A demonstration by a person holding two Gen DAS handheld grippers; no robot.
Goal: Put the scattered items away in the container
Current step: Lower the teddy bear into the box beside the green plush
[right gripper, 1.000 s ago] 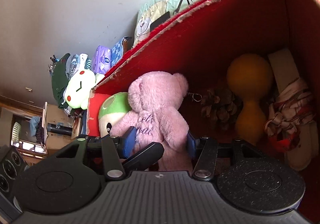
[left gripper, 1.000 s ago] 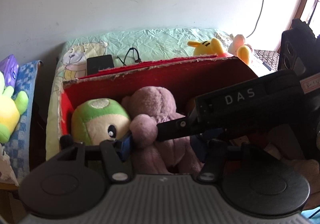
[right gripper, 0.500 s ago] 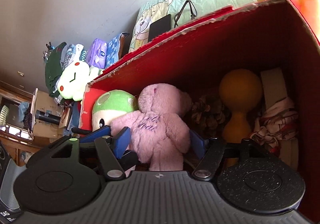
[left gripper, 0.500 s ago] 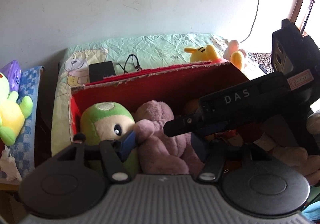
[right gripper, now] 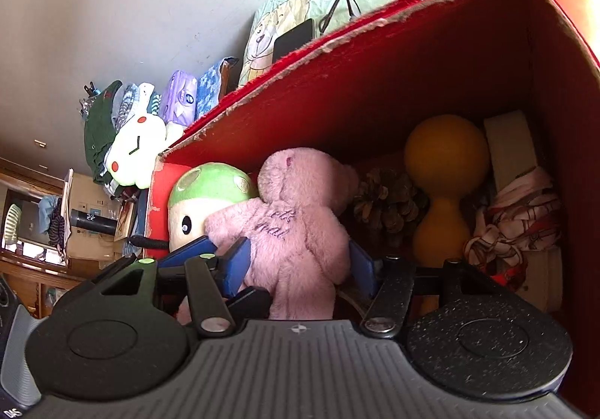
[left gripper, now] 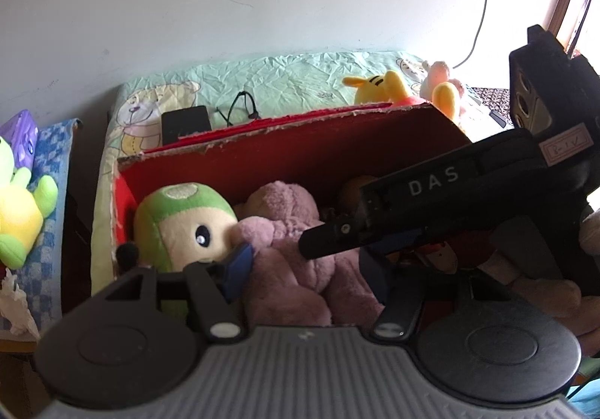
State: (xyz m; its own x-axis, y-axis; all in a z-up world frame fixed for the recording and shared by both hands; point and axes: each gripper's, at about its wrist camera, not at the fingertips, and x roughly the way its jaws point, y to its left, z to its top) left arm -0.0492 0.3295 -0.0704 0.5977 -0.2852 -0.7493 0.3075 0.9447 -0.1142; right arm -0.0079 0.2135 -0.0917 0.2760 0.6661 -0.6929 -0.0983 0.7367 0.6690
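A red cardboard box (left gripper: 300, 156) (right gripper: 412, 74) holds a pink plush bear (left gripper: 296, 269) (right gripper: 296, 231), lying face down beside a green mushroom plush (left gripper: 180, 220) (right gripper: 210, 190). My right gripper (right gripper: 300, 267) is open, with its blue fingers (right gripper: 236, 265) on either side of the bear's body; the bear rests on the box contents. Seen from the left wrist, the right gripper's black body (left gripper: 431, 201) crosses over the box from the right. My left gripper (left gripper: 307, 269) is open just above the bear, and one of its fingers (right gripper: 187, 254) shows beside the mushroom plush.
Inside the box lie a pinecone (right gripper: 386, 201), a yellow dumbbell-shaped toy (right gripper: 446, 175) and a patterned cloth (right gripper: 513, 216). Behind it, on the green bedsheet (left gripper: 281, 81), are a yellow plush (left gripper: 382, 89), a black device (left gripper: 185, 121) and glasses (left gripper: 240, 106). Left of the bed sits a green-yellow plush (left gripper: 22, 209).
Both grippers have drawn back and up from the box, so the bear looks smaller. The bear has settled lower in the box against the mushroom plush.
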